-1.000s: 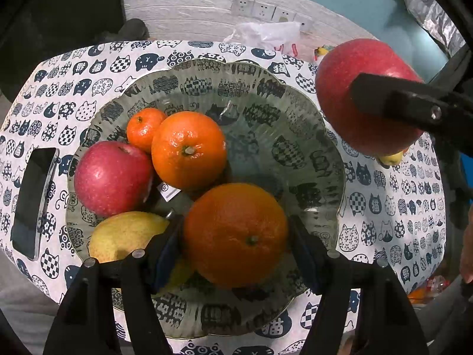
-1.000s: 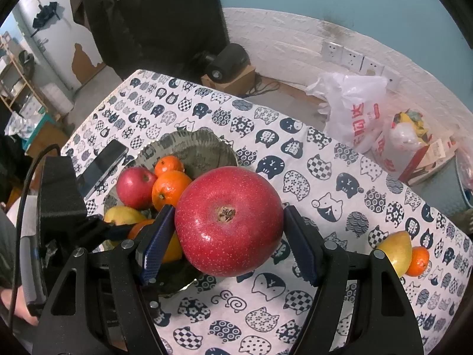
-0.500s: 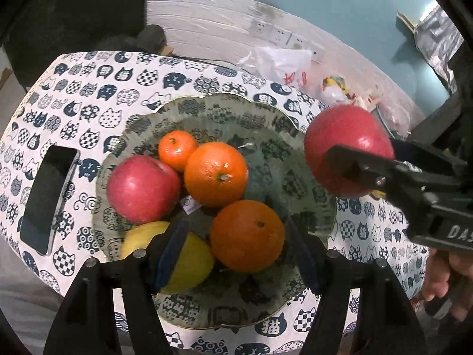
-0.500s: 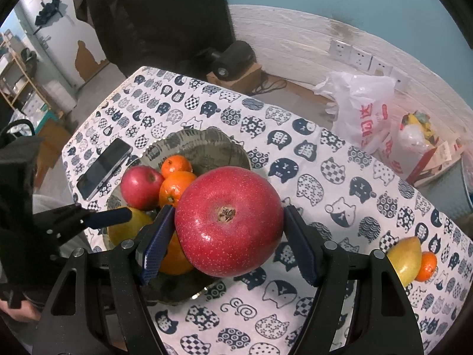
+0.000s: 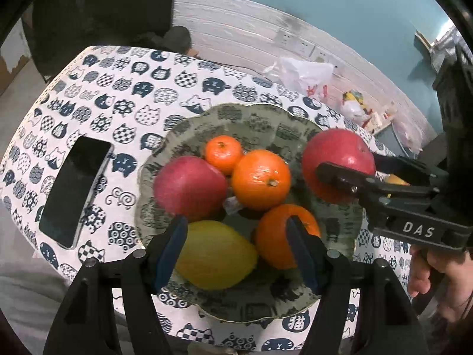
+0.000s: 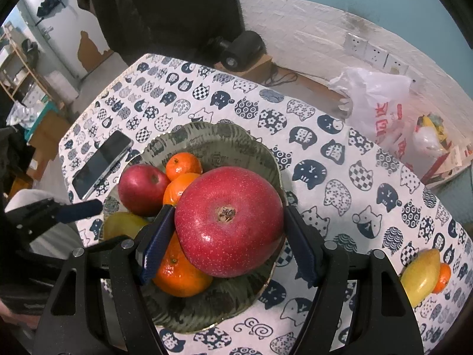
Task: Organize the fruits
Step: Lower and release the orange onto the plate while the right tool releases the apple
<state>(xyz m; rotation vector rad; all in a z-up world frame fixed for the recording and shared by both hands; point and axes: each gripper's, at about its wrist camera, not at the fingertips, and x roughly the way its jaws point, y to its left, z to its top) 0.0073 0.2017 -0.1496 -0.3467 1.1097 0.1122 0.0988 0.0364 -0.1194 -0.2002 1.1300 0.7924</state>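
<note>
Left wrist view: the left hand-held gripper hangs over the near side of the bowl, its jaws apart with nothing pressed between the pads. In the bowl lie a red apple, a small mandarin, 2 oranges and a yellow pear, bunched toward the bowl's left and near parts. The right hand-held gripper reaches in over the bowl's right rim, clamped on the big red apple, which is above the bowl's bare right part. A phone lies on the worktop left of the bowl.

Right wrist view: the right hand-held gripper holds the big red apple between both pads, stem end up, over the bowl. The left hand-held gripper is at the bowl's left edge, empty.

The step in hand looks like setting this apple in the bowl. To do it well, I would lower it into the bare right part, clear of the oranges. The pads should part only once it rests on the bowl's floor, since a round fruit dropped onto the pile could roll out. A second pear and mandarin wait on the worktop, well right of the bowl.
</note>
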